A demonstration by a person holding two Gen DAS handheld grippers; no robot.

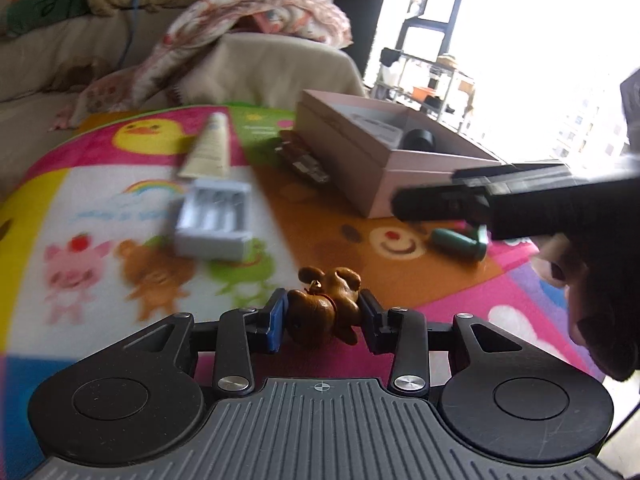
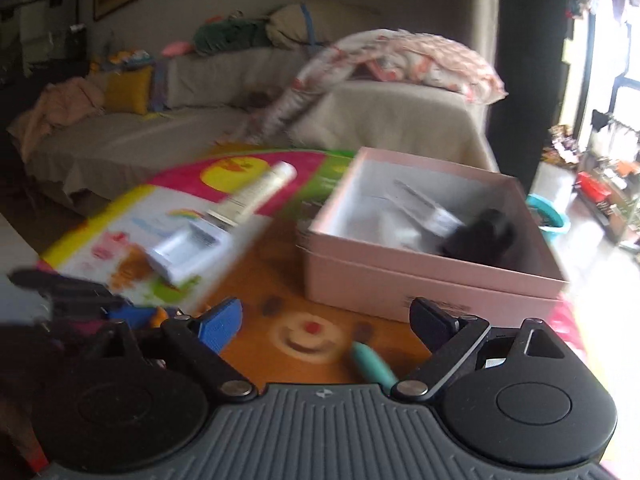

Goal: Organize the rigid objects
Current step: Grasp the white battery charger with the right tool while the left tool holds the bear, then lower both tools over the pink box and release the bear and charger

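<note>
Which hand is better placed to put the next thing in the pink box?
Left, I'd judge. The left gripper is already shut on the brown figurine, and the pink box lies open ahead of it. The right gripper is open with nothing between its pads; the teal tube is still on the mat.

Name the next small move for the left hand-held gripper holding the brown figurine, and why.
Probably carry it forward and right, over the pink box. The left hand-held gripper is shut on the brown figurine, which is lifted off the mat; the box stands open with things already inside, and the right hand-held gripper is open and empty.
</note>
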